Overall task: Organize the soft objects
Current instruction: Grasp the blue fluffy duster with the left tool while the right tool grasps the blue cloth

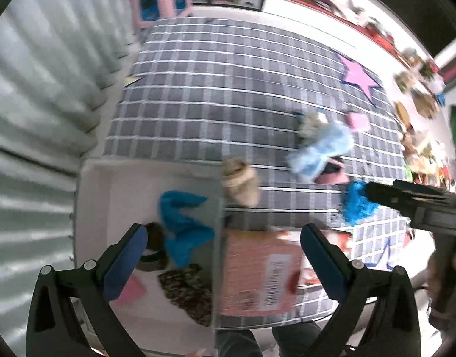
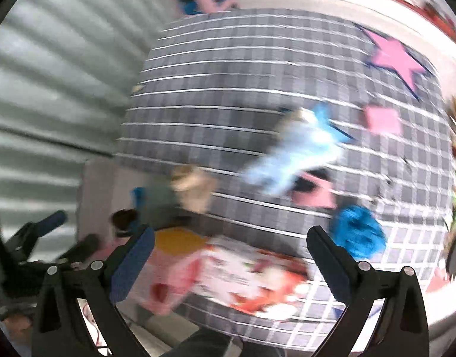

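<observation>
A clear bin [image 1: 94,196] at the bed's near left holds a blue cloth [image 1: 183,226], a dark brown item [image 1: 153,248], a camouflage cloth [image 1: 189,291] and a pink piece [image 1: 132,291]. My left gripper [image 1: 225,255] is open and empty above the bin's right wall. On the checked bedspread [image 1: 228,95] lie a beige soft item [image 1: 241,184], a light blue fluffy cloth [image 1: 320,148], a pink cloth [image 1: 332,175] and a bright blue cloth [image 1: 357,202]. My right gripper [image 2: 231,261] is open and empty, with the bright blue cloth [image 2: 357,235] just right of it.
A pink printed box [image 1: 257,270] lies at the bed's near edge beside the bin. A small pink square [image 1: 357,120] and a pink star [image 1: 360,76] mark the bedspread. Grey curtains [image 1: 43,104] hang on the left. Cluttered shelves [image 1: 418,95] run along the right.
</observation>
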